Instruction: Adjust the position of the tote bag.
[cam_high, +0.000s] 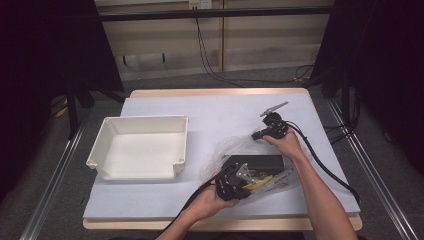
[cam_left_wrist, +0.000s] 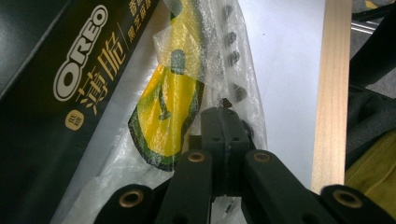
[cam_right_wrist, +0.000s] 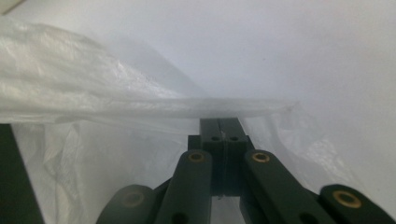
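One counter (cam_high: 165, 102), covered in a pale sheet, is filling the high view. One empty white tray (cam_high: 141, 146) is sitting at about nine o'clock on it. At about five o'clock, one clear plastic bag (cam_high: 250, 150) is lying crumpled, with one black box (cam_high: 260, 161) inside it.

The left gripper view is showing what the high view is too far away to resolve: the box (cam_left_wrist: 60, 88) is printed with OREO lettering, a yellow-and-green packet (cam_left_wrist: 173, 107) is lying beside it in the bag (cam_left_wrist: 243, 70), and the counter's wooden edge (cam_left_wrist: 331, 93) is running along the right.

Two hand-held grippers are working. The left hand-held gripper (cam_left_wrist: 225, 112), at the bag's six o'clock edge in the high view (cam_high: 231, 184), is pinching the film with its jaws fully together. The right hand-held gripper (cam_right_wrist: 219, 120), at the bag's one o'clock corner (cam_high: 270, 129), is likewise clamped flat on a taut fold of the bag (cam_right_wrist: 93, 107).
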